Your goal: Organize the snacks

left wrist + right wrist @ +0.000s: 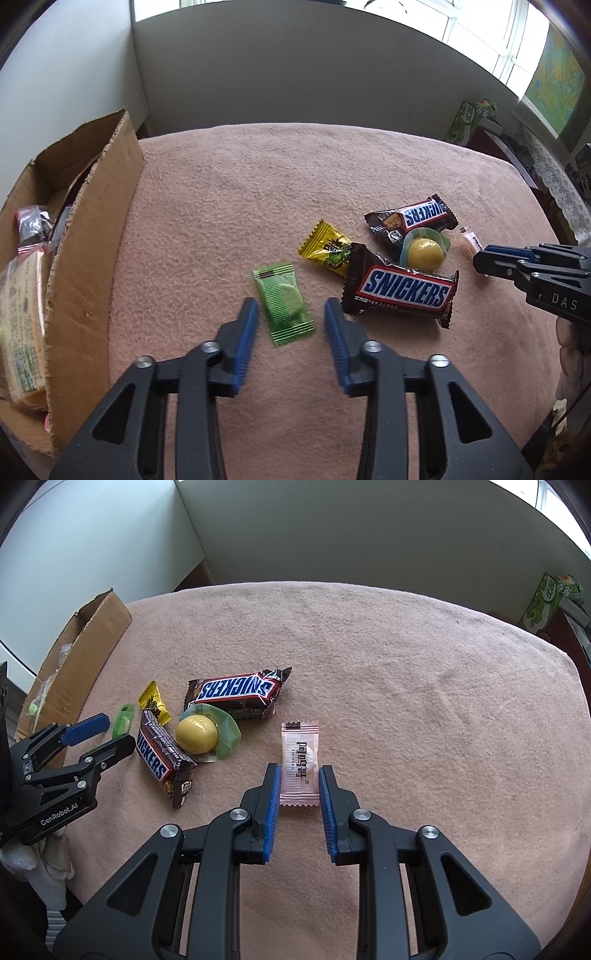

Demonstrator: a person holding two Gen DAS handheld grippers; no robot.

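Note:
My left gripper [291, 306] is open, its blue fingers either side of a green candy packet [283, 302] lying on the pink cloth. My right gripper [298, 773] is open, its fingers flanking a pink candy packet [299, 762], touching or nearly touching its edges. Between them lie two Snickers bars [400, 290] [412, 218], a yellow candy packet [325, 246] and a yellow ball in a clear wrapper [424, 251]. The right wrist view shows the same pile: a Snickers bar [236, 692], the yellow ball [197, 734] and the left gripper [103, 734].
An open cardboard box [88, 229] holding several bagged snacks stands at the table's left edge. The pink cloth [406, 686] covers the table. A green box [467, 120] sits off the table at the far right, by a window.

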